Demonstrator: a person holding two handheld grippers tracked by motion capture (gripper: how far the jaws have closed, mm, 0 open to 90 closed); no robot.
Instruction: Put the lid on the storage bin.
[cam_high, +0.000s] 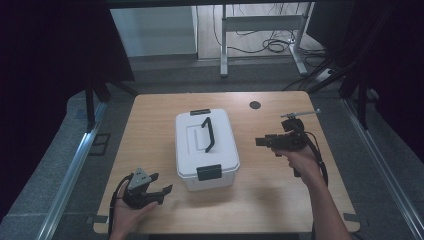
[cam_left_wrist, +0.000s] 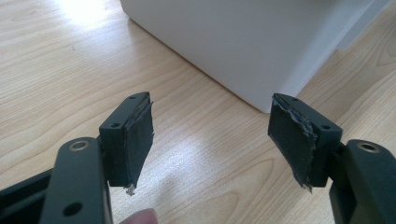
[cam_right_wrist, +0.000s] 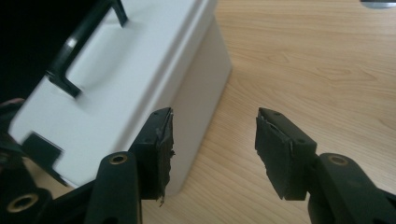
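Box (cam_high: 206, 150) sits mid-table (cam_high: 150, 115), long axis running near edge to far edge; handle (cam_high: 208, 133) on its lid. Left gripper (cam_high: 159, 192) near the near-left corner, just beside the box. Right gripper (cam_high: 261, 142) right of the box, apart from it.

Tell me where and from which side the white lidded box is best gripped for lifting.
Probably by the black handle on the white box lid, from straight above. It arches clear of the lid, leaving room for a jaw under it, and runs lengthwise. Both the left gripper and right gripper are open.
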